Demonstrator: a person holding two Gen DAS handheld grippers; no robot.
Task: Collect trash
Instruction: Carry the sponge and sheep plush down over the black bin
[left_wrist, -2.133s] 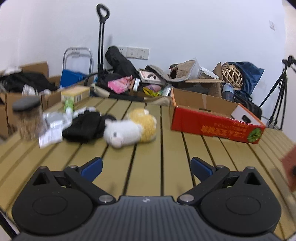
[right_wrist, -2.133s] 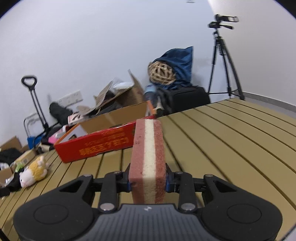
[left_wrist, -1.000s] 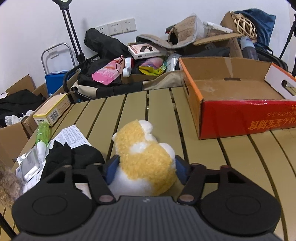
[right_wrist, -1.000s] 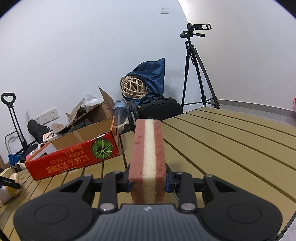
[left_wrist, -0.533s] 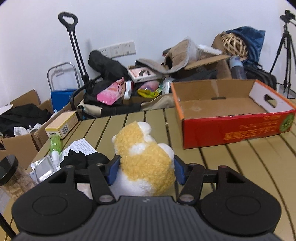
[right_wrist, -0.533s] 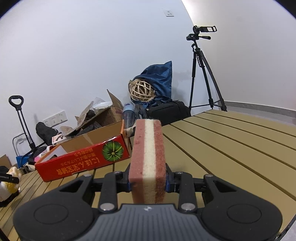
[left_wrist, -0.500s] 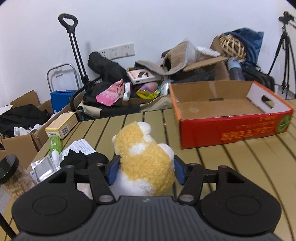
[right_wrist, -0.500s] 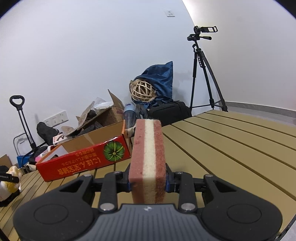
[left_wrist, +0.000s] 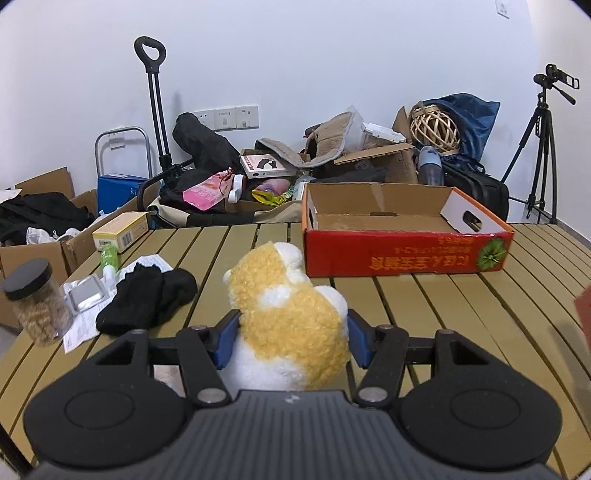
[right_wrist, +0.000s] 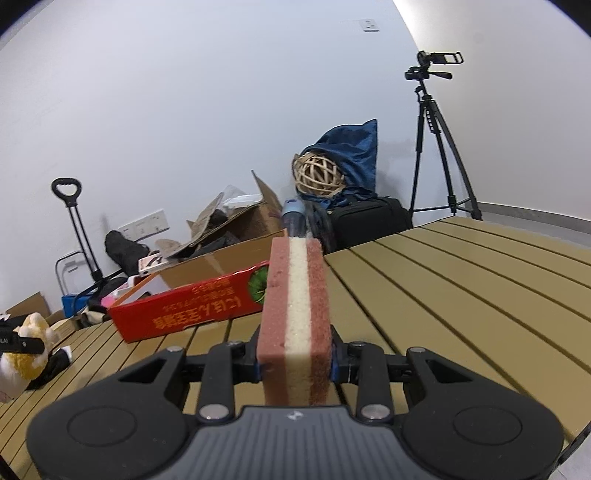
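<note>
From your left wrist camera, your left hand-held gripper (left_wrist: 291, 341) is closed about halfway onto the plush toy (left_wrist: 290, 325), its blue pads pressed into the fleece on both sides. The toy sits upright between the jaws, above the slatted desk (left_wrist: 461, 306), its long axis running up and away from you with the yellow head end pointing toward the red cardboard box (left_wrist: 402, 251) just beyond. It should be light and very soft, so it will squash and may sag or swivel in the grip; holding it across the thick middle of the body, as you do, looks the safest place. On the desk to your left lie black gloves (left_wrist: 147, 299), a lidded jar (left_wrist: 37, 302) and some papers (left_wrist: 147, 263).

From your right wrist camera, your right hand-held gripper (right_wrist: 295, 363) is closed to a narrow gap on the sponge (right_wrist: 295, 317), a pink-white-pink layered block pinched across its thickness. It stands on edge, long axis pointing forward along the fingers toward the right end of the box, held clear above the desk. Expect it to be light, springy and a little rough, so it should not slip, though it can flex at the free end. A grip nearer its middle would steady it, if you need that
</note>
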